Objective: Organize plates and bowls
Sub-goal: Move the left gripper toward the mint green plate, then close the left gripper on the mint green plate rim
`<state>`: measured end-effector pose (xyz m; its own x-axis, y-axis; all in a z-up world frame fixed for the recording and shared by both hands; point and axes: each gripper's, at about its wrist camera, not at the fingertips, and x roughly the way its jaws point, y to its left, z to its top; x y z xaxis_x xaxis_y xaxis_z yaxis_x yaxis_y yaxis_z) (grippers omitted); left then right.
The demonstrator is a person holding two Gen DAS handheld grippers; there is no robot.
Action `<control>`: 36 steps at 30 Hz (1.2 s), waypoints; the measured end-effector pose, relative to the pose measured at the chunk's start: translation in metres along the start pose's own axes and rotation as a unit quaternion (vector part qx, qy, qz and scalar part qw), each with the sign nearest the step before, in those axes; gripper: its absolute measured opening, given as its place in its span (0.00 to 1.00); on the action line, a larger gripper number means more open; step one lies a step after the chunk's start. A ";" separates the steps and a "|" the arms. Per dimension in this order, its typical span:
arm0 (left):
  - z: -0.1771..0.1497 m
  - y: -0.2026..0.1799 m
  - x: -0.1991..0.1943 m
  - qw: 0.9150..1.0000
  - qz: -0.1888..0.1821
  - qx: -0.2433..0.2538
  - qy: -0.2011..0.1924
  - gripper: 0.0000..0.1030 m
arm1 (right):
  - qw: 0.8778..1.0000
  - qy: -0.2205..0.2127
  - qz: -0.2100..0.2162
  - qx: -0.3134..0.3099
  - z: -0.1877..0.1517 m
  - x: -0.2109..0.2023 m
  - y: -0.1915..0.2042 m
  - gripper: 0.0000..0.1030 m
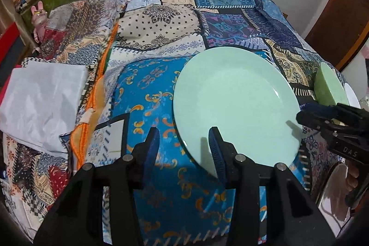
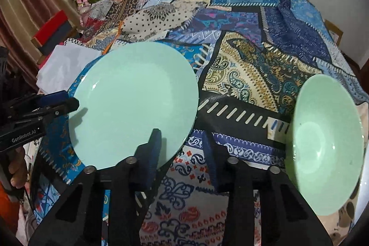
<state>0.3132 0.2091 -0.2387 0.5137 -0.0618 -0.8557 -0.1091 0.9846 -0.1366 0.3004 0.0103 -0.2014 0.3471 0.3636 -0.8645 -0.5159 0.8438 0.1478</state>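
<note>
A patchwork cloth [image 1: 161, 43] covers the whole table, and on it, toward the near edge, lies a mint-green plate [image 2: 136, 103] with a mint-green bowl [image 2: 322, 144] well apart from it toward the table's right edge. The left gripper [image 1: 184, 146] has narrow jaws straddling the plate's near-left rim, though contact is hard to judge. The right gripper [image 2: 182, 149] has narrow jaws over the plate's near-right rim, pressing on nothing visible.

Both wrist views look down, sharing the plate [image 1: 235, 96]
</note>
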 end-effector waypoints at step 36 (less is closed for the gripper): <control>-0.012 -0.015 -0.019 1.000 -0.022 0.006 0.009 0.25 | 0.999 -0.024 0.036 0.010 -0.015 -0.021 0.003 0.22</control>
<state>0.2953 0.1934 -0.2264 0.5016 -0.1080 -0.8583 -0.0769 0.9827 -0.1685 0.2794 -0.0004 -0.1898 0.3469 0.4417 -0.8274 -0.5255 0.8222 0.2186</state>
